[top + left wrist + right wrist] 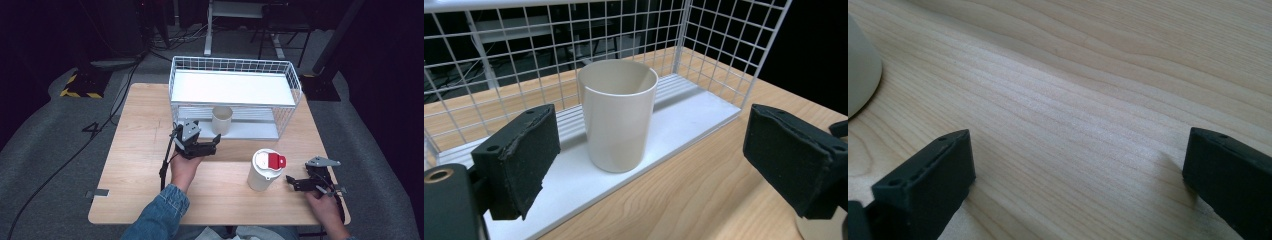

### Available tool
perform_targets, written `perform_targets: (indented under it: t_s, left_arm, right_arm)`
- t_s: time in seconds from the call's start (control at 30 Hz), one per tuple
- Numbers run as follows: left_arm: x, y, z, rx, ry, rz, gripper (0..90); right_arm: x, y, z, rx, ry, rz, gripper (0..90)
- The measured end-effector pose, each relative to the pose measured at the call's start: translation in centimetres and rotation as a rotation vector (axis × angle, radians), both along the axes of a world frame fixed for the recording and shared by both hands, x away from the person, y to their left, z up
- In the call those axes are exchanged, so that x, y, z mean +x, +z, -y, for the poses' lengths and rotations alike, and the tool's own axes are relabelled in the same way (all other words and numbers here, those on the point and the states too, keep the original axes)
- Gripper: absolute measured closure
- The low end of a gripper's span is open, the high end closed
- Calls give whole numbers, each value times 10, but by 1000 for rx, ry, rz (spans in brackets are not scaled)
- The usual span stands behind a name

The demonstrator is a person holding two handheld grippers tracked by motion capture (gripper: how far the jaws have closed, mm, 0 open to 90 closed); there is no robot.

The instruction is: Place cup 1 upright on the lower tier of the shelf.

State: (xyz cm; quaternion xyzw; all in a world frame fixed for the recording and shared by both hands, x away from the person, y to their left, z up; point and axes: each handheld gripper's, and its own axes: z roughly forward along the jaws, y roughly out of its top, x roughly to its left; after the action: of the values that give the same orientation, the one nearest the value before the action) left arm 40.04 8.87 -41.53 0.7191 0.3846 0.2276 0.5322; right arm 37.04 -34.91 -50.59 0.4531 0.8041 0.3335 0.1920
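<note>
The wooden table (150, 150) was evenly lit from above while the surrounding room stayed dark. The high view looked soft and grainy, and the near black pads (519, 160) were slightly blurred.

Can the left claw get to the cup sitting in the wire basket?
Probably yes. The cup stands upright on the white shelf of the wire basket, at its open front side. The left claw is open, facing it, with nothing between.

Open right tool (1078, 170) above wooden table (1088, 90)

Left gripper (206, 145) raised, jaws apart; right gripper (296, 183) low, jaws apart.
</note>
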Motion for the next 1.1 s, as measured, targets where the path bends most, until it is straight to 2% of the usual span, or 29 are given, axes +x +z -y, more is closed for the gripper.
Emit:
perform_targets:
  t_s: [0.1, 0.33, 0.6, 0.7, 0.93, 1.1]
  left_arm:
    - [-7, 3, -9, -11, -11, -23, 70]
    - [-22, 9, -24, 11, -21, -21, 64]
    - [-40, 10, -46, 15, -26, -48, 60]
    - [-48, 7, -58, 46, -27, -67, 60]
    - [-62, 0, -76, 41, -27, -106, 60]
    - [-75, -10, -89, 60, -24, -125, 60]
  right_arm:
    - [0, 0, 0, 0, 0, 0, 4]
    - [0, 0, 0, 0, 0, 0, 4]
    - [0, 0, 0, 0, 0, 0, 4]
    - [0, 0, 0, 0, 0, 0, 4]
    - [0, 0, 0, 0, 0, 0, 4]
    - [0, 0, 0, 0, 0, 0, 4]
